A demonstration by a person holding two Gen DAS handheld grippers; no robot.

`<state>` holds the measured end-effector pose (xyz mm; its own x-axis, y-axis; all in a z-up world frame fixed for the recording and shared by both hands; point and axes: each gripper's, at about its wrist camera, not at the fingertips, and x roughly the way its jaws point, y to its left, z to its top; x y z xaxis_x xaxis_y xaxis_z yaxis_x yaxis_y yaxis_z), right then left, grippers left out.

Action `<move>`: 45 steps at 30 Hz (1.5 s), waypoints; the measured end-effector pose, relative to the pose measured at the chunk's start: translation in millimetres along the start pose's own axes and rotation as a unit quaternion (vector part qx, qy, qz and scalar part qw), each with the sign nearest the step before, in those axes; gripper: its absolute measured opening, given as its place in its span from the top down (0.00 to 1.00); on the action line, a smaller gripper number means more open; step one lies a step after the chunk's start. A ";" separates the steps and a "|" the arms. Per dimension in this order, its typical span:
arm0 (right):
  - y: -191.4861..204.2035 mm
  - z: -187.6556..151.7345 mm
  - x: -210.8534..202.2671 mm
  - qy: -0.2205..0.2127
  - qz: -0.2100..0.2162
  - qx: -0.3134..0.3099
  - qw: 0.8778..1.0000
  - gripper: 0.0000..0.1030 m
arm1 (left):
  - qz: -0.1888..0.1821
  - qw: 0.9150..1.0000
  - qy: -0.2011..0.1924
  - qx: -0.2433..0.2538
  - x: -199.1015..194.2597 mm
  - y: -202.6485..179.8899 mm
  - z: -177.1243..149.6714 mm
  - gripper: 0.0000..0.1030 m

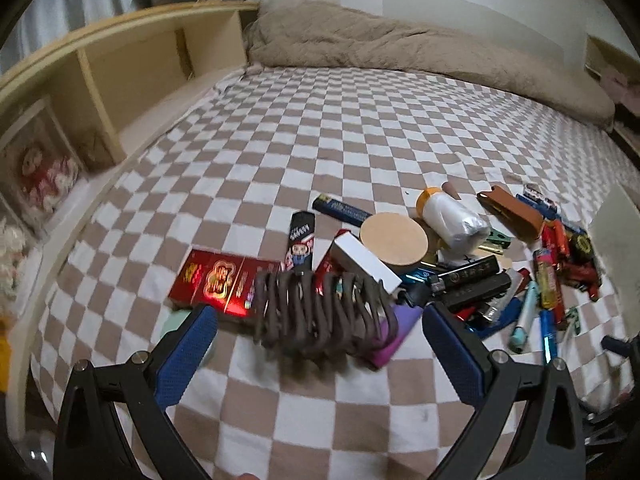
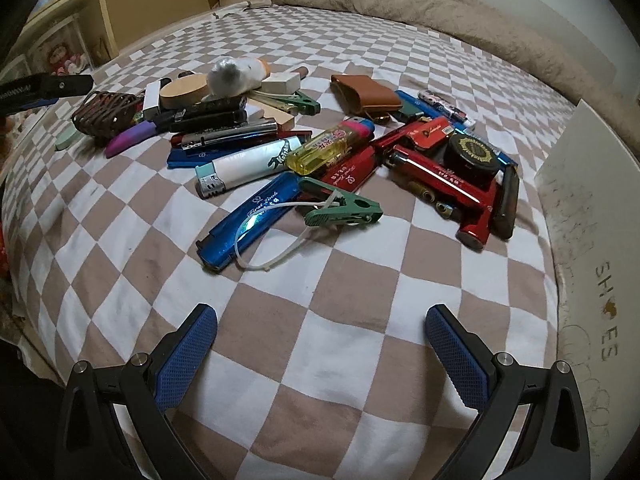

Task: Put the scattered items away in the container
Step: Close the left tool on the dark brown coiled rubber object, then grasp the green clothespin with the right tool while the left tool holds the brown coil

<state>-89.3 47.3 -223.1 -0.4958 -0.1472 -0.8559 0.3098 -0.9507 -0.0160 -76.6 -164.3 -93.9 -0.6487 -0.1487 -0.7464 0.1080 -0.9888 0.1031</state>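
A pile of small items lies scattered on the checkered bed sheet (image 1: 320, 128). In the left wrist view my left gripper (image 1: 320, 322) is open, its blue pads on either side of a brown coiled hair tie (image 1: 324, 316) that rests on a purple lighter (image 1: 394, 340) beside a red box (image 1: 220, 280). My right gripper (image 2: 320, 322) hangs open over bare sheet, short of a blue lighter (image 2: 252, 220) and a green clip (image 2: 344, 208). The white shoe box (image 2: 592, 248) stands at the right edge. The hair tie (image 2: 108, 114) shows far left in the right wrist view.
Several lighters, a round wooden disc (image 1: 394, 240), a plastic-wrapped roll (image 1: 452, 220), a brown leather pouch (image 2: 364, 94) and a black round tin (image 2: 474, 156) lie in the pile. A beige blanket (image 1: 400, 44) lines the far side. Wooden shelves (image 1: 132, 76) stand on the left.
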 end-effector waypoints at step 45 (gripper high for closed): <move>-17.1 3.9 4.8 -0.045 0.013 0.038 0.998 0.00 | -0.013 0.999 0.033 0.002 49.1 -2.5 -6.6 0.11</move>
<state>-100.1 61.8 -224.9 -0.5607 -0.1927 -0.8053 0.2627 -0.9637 0.0478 -103.7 -169.1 -135.1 -0.6006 -0.1225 -0.7901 0.0892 -0.9923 0.0861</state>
